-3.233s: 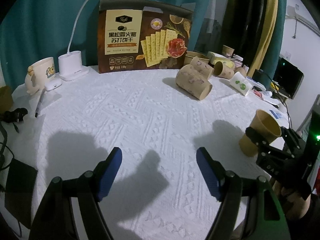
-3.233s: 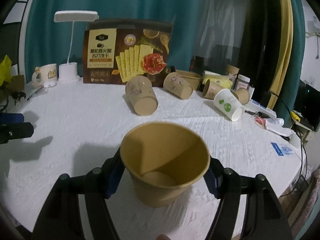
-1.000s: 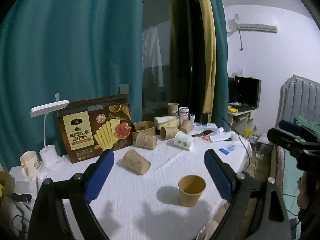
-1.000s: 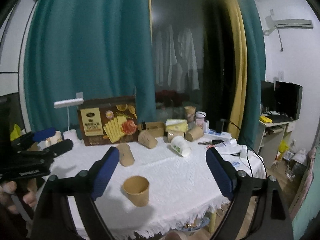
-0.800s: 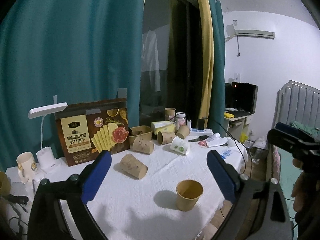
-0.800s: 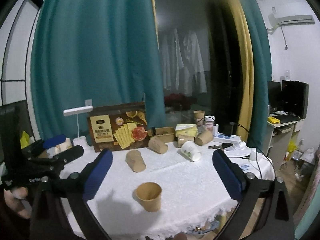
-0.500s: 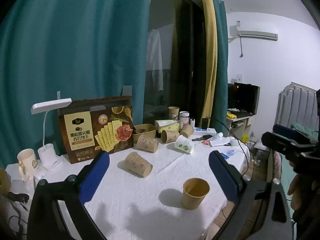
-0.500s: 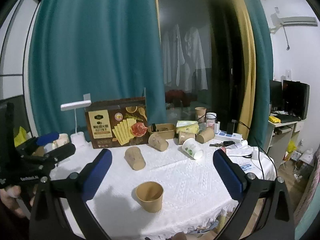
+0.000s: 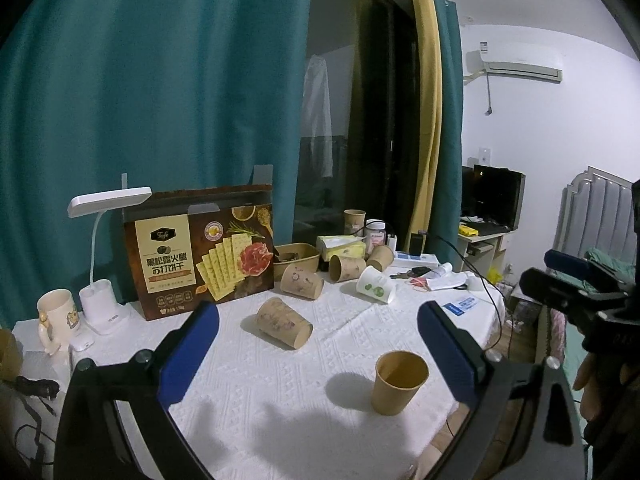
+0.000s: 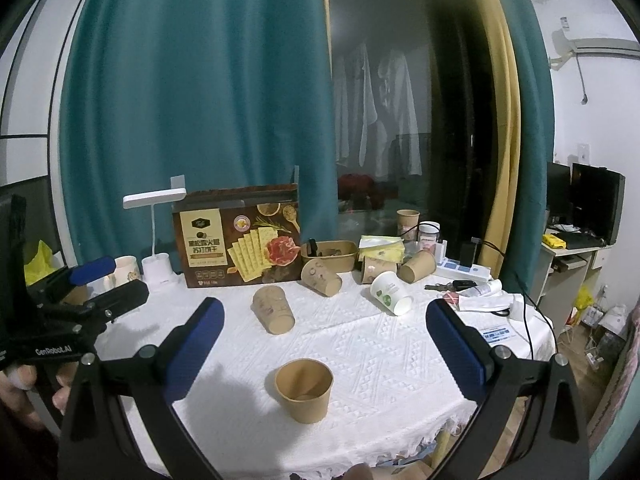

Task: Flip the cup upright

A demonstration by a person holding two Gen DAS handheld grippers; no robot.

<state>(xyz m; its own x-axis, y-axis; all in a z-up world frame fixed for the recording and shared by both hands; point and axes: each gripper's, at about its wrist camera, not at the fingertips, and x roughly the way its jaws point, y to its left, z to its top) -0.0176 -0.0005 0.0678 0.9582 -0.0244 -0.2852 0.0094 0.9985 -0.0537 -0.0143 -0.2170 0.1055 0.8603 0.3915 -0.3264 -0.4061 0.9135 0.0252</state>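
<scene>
Your right gripper (image 10: 322, 344) and left gripper (image 9: 318, 346) have both just spread wide, nothing between them. The plain brown paper cup (image 10: 304, 390) stands upright beyond your fingertips; reaching forward could topple it.

Home bedroom, teal curtains (image 9: 160, 100), wall air conditioner (image 9: 520, 66), padded headboard (image 9: 596, 208), cluttered clothed table (image 10: 380, 344)

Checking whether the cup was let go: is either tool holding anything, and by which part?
Nothing is held. Left tool and right tool both stand open and empty; the brown cup stands upright, alone on the table.
</scene>
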